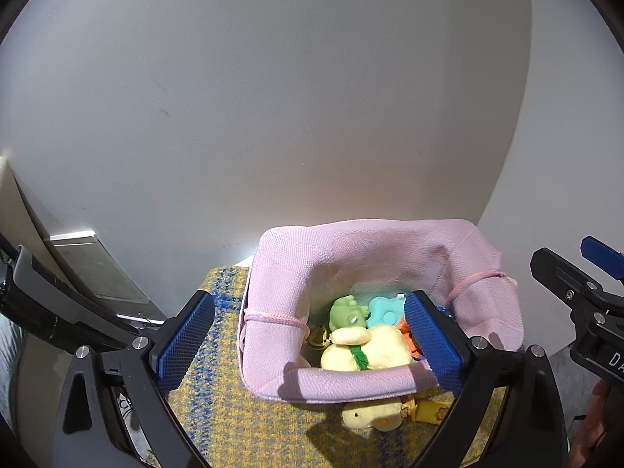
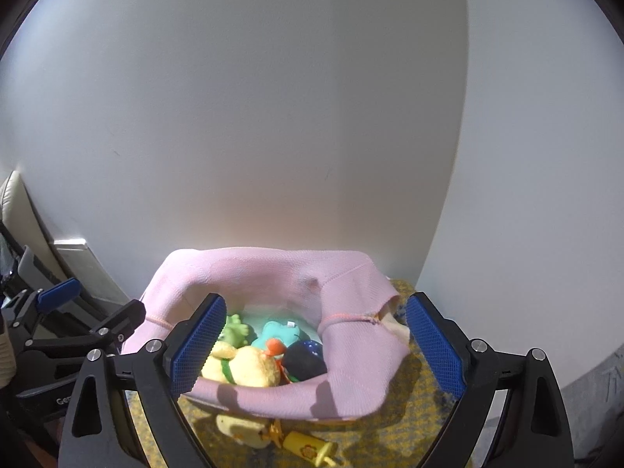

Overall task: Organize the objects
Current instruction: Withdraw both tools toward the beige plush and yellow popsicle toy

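1. Both claws stand wide open and hold nothing. The left gripper (image 1: 308,343) straddles the basket's left wall, one pad outside it over the cloth, the other over the toys inside; the right gripper (image 2: 316,347) straddles the right wall the same way. No pad presses on anything.
2. At 9 o'clock of the basket lies bare yellow-and-blue woven cloth (image 1: 218,401), on which everything stands.
3. The pink knitted basket (image 1: 351,384) sits centre, against the wall at its 12 o'clock. It looks soft, light and floppy; its rolled rim would likely fold under a one-sided pinch, so I would take both side walls at once.
4. Inside, from 9 to 3 o'clock: a green frog toy (image 2: 234,329), a yellow plush (image 2: 249,368) with a green ribbon, a teal toy (image 2: 279,333), an orange piece, a dark ball (image 2: 304,362). All look light; the plush is squashy and easy to pinch.
5. At the basket's 6 o'clock, outside it, lie a small yellow plush (image 2: 241,431) and a yellow toy (image 2: 308,448), probably hard plastic and slippery, best gripped across its body.
6. Hidden: the basket's floor, the toys' lower parts, the small plush's top under the rim, and a cream thing behind the right wall.
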`<state>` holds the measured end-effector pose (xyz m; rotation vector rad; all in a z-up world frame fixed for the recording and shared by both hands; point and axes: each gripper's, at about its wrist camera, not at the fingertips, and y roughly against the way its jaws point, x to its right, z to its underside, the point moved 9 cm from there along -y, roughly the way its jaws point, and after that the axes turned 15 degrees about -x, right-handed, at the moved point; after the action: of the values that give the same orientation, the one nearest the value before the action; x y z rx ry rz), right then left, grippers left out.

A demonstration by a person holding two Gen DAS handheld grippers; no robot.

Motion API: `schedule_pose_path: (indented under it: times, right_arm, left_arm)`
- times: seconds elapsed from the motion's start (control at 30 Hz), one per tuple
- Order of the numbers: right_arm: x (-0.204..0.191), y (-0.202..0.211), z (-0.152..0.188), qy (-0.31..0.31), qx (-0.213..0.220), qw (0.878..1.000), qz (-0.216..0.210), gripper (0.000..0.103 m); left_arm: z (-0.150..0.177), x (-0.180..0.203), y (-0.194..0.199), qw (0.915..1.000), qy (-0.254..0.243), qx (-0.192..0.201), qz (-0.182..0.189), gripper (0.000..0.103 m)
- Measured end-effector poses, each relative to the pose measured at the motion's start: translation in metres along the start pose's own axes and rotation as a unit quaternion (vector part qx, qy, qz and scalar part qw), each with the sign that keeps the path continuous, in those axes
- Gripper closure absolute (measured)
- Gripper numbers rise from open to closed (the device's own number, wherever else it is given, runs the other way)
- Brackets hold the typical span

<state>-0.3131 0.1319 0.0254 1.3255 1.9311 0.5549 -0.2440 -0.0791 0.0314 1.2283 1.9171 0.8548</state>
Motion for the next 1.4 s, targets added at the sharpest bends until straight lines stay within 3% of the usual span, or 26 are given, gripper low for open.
schedule_pose_path:
  times: [0.57, 1.4]
  right_arm:
    - [0.004, 0.017, 0.043, -0.005, -0.007, 1.0, 0.004, 0.009]
    - [0.016, -0.069, 0.147, -0.021, -0.094, 0.995, 0.02, 0.009]
  left_arm:
    - [0.038, -0.003, 0.02, 0.9998, -0.001, 0.016, -0.011, 0.002]
    - [0.134, -0.01, -0.052, 0.9992, 0.016, -0.028, -0.025, 0.001]
